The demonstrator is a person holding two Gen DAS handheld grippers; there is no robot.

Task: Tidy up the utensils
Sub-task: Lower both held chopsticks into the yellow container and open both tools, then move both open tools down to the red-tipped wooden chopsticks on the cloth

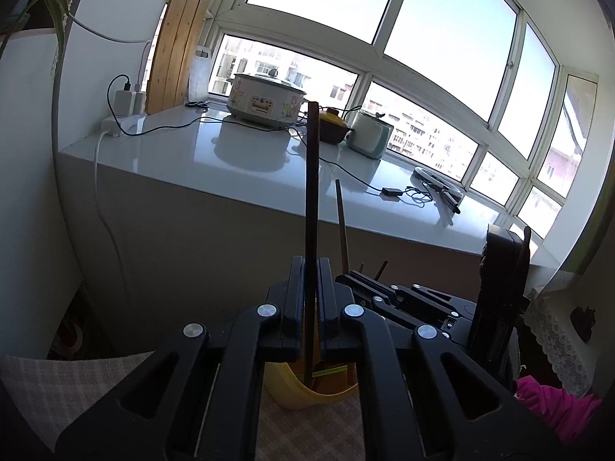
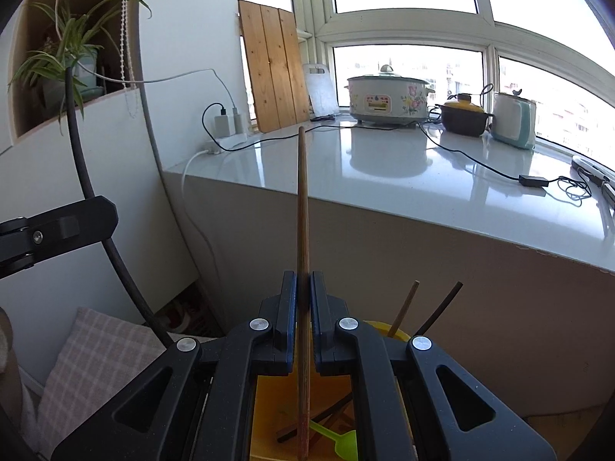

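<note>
Yellow cup [image 2: 384, 332] sits right under both grippers, already holding a few sticks. Left gripper [image 1: 312, 269] pinches a dark chopstick [image 1: 311, 176] upright; right gripper [image 2: 303, 282] clamps a brown chopstick [image 2: 303, 199]. They're light, stiff, probably slick, so I'd grip mid-shaft.
</note>
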